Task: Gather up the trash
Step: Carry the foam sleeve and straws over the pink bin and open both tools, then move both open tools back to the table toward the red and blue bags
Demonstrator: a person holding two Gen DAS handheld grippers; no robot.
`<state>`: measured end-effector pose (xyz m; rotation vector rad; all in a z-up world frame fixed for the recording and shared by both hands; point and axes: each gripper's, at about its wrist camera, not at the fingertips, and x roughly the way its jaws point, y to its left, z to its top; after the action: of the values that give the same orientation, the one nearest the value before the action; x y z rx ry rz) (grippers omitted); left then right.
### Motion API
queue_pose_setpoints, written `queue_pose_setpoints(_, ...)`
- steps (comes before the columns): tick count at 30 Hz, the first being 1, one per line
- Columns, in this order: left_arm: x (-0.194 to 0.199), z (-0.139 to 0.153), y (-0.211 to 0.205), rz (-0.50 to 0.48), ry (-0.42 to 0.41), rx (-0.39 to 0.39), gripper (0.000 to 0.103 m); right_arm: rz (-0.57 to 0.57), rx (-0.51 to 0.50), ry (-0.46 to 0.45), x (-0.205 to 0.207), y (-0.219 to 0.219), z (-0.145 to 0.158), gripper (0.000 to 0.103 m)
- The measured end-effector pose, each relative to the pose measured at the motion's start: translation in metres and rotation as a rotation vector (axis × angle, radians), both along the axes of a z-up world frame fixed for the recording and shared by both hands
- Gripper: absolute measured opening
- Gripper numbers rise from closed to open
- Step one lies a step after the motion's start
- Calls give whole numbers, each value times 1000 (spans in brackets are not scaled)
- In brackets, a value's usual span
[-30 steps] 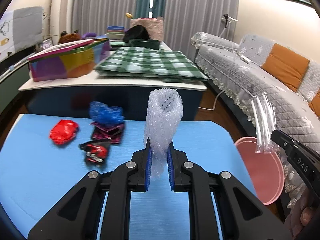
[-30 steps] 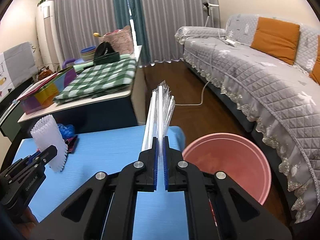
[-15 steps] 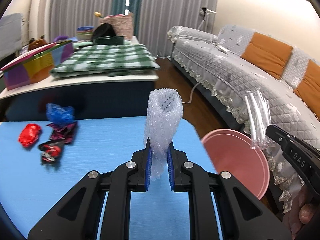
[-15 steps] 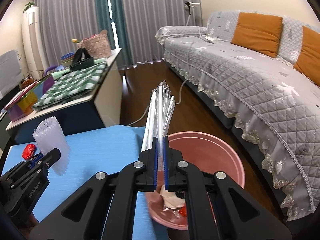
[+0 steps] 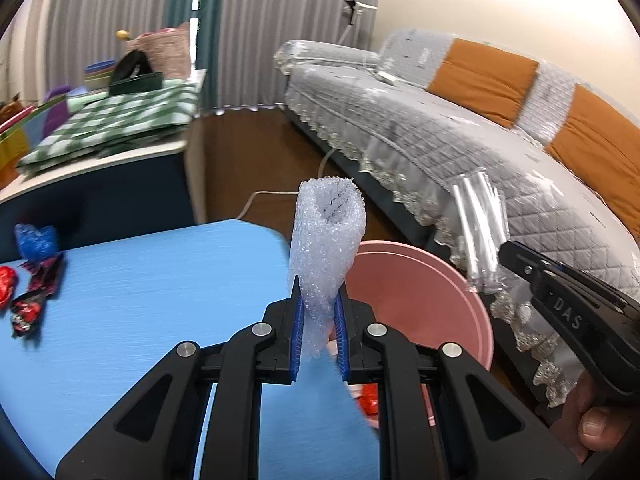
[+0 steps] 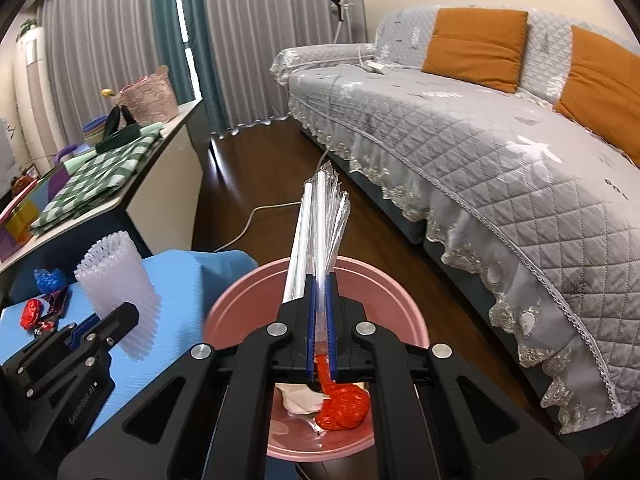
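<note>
Left wrist view: looking forward and down along its own fingers, close over the blue table, facing the pink bin and sofa. Right wrist view: set right above the same bin, facing likewise. Shared: bin, sofa, table corner, each other's gripper.

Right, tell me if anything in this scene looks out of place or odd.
Nothing looks damaged or spilled. The odd bits are just leftover trash on the blue table: a few wrappers at its left edge. The left gripper holds bubble wrap and the right gripper plastic sleeves by the pink bin.
</note>
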<state>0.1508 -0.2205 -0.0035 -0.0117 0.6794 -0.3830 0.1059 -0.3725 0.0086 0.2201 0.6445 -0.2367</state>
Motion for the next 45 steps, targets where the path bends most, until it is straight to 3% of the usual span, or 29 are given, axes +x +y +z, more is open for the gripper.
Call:
queue_pose_setpoints(12, 1, -8, -34, -83, 19, -2, 14, -32, 13, 9, -2, -24, -6, 5)
queue_pose_setpoints(14, 1, -10, -38, -102, 28, 2, 16, -25, 22, 21, 0, -26, -8, 11)
queue_pose_setpoints(15, 1, -11, -39, -106, 33, 4, 25, -20, 30, 34, 2, -27, -10, 16)
queue_pose_setpoints(17, 1, -13, -39, -111, 38, 1, 36, -30, 22, 40, 2, -29, -11, 39)
queue_pose_setpoints(31, 2, -4, -19, -74, 18, 13, 36, -36, 21, -2, 2, -14, 3, 40)
queue_pose_setpoints(45, 3, 15, 73, 76, -17, 8, 36, 84, 29, -50, 18, 70, 24, 40)
